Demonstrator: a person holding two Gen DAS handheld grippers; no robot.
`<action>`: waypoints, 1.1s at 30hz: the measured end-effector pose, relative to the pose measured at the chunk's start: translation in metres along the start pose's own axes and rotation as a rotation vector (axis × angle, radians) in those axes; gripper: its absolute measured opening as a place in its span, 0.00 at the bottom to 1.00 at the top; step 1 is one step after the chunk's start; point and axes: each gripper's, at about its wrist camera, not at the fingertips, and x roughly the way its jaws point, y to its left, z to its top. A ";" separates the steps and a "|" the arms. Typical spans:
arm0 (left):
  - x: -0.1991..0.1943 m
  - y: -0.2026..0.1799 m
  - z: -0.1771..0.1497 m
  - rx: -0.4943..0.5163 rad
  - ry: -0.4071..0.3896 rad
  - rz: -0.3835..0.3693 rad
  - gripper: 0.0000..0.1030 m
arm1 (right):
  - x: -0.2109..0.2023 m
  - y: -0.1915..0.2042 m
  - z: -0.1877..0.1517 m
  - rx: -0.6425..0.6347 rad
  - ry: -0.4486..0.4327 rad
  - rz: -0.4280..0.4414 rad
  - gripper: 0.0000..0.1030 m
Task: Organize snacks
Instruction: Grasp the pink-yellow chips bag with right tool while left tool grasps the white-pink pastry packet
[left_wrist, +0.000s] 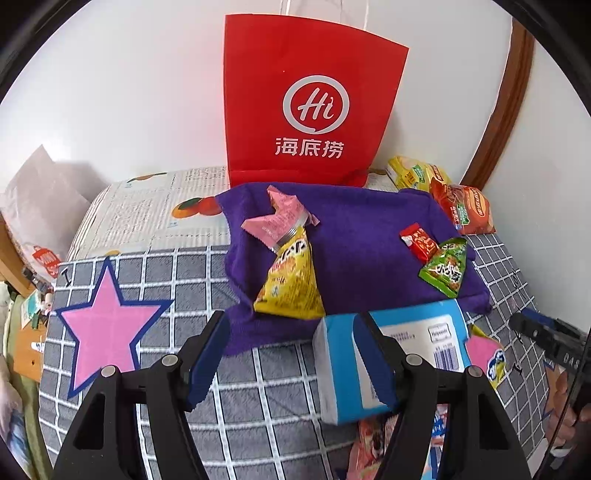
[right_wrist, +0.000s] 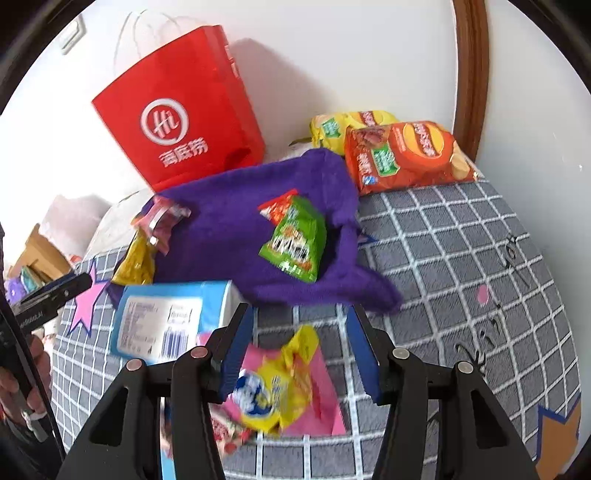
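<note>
My left gripper (left_wrist: 290, 360) stands open over the checked bedcover, with nothing pressed between its pads. A blue carton (left_wrist: 417, 332) lies flat just behind its right finger. My right gripper (right_wrist: 301, 354) is open too, above a yellow snack packet (right_wrist: 280, 387) that lies on a pink one. On the purple towel (left_wrist: 362, 229) lie a pink packet (left_wrist: 280, 221), a yellow packet (left_wrist: 291, 280), a small red packet (left_wrist: 419, 240) and a green packet (left_wrist: 445, 269). A red paper bag (left_wrist: 310, 103) stands upright against the wall behind the towel.
An orange chips bag (right_wrist: 402, 155) and a yellow chips bag (right_wrist: 347, 125) lie by the wall at the far right, next to a brown wooden frame (right_wrist: 469, 74). A pink star patch (left_wrist: 107, 325) marks the cover at left. Clutter sits past the bed's left edge.
</note>
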 end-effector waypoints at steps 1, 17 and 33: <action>-0.002 0.000 -0.003 -0.003 0.001 0.002 0.65 | -0.001 0.001 -0.006 -0.001 0.007 0.015 0.63; -0.010 0.008 -0.039 -0.035 0.030 0.011 0.77 | 0.018 0.016 -0.052 -0.074 0.060 0.033 0.73; -0.014 0.018 -0.047 -0.038 0.046 0.016 0.77 | 0.049 0.036 -0.058 -0.165 0.103 -0.061 0.73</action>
